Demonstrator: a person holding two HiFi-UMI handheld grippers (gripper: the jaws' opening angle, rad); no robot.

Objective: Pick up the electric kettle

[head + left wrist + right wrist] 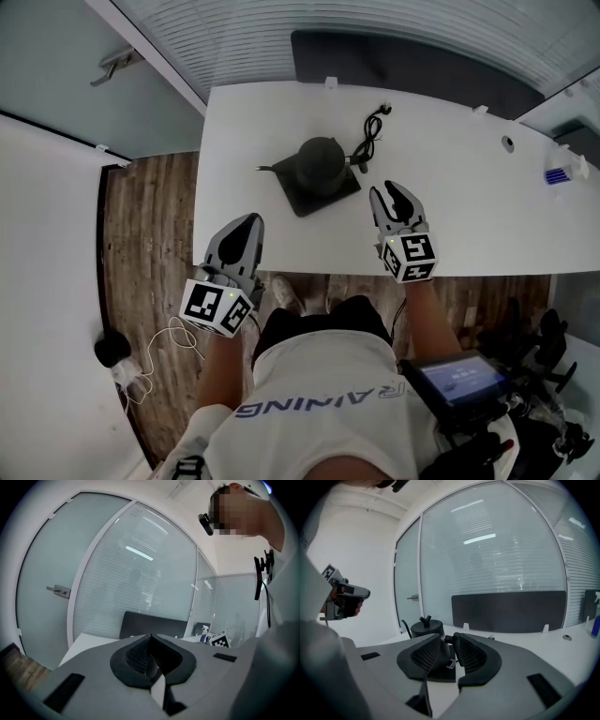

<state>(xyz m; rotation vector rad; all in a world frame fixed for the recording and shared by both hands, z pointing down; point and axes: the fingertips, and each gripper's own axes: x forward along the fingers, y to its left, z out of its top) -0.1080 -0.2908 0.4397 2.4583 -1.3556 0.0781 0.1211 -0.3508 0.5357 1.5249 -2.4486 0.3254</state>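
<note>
Kettle (321, 161): dark, lid knob on top, thin spout pointing to the left in the head view. It sits upright on a dark square base (302, 199) mid-worktop (469, 206). Black cord (371, 134) runs off behind it to the right, loosely looped, plug end on the worktop.

Right gripper (394, 191): released, jaws apart, nothing between the pads. It's over the worktop's front edge, right of the kettle and nearer the person, not touching it. In the right gripper view the kettle (425, 626) shows just past the gap, slightly left of it.

Left gripper (249, 221): clenched, jaws together on nothing. It's by the worktop's front-left corner, well apart from the kettle, which doesn't show in the left gripper view.

Small blue item (557, 175) at the far right edge of the worktop; too small to identify.
</note>
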